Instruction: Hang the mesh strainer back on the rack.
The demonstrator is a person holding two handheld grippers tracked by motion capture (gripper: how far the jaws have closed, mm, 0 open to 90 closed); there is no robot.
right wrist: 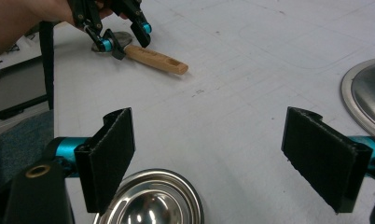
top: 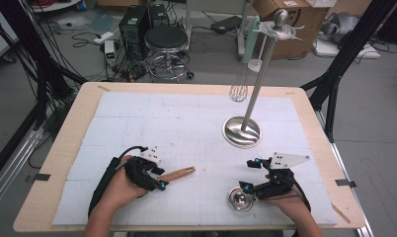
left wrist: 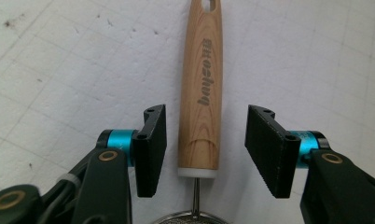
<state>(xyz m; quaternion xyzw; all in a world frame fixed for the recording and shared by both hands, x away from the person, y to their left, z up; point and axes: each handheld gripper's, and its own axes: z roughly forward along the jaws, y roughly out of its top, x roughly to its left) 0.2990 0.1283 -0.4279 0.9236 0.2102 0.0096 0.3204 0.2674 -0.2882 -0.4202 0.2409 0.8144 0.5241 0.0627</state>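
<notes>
1. White gridded matting covers our wooden table (top: 53,163); beyond it lie a stool, boxes and cables on a grey floor.
2. Our left gripper (left wrist: 205,148) sits at about 7 o'clock on the mat, jaws half open and straddling the wooden handle (left wrist: 202,93) of a small strainer. The pads stand clear on both sides, so nothing is held yet.
3. That handle lies flat, pointing toward 2 o'clock in the high view (top: 179,173); the strainer's mesh rim (left wrist: 192,217) peeks out just below the jaws.
4. We judge the step in hand to be grasping the strainer by its handle. Next the jaws must close squarely on the wood near the ferrule, then lift level.
5. Our right gripper (right wrist: 223,158) waits at 5 o'clock, jaws wide and empty, above a small steel bowl (right wrist: 153,200) that looks empty.
6. A utensil stand (top: 242,131) rises at 1 o'clock, a whisk (top: 239,89) hanging from it; its round base dish holds nothing.
</notes>
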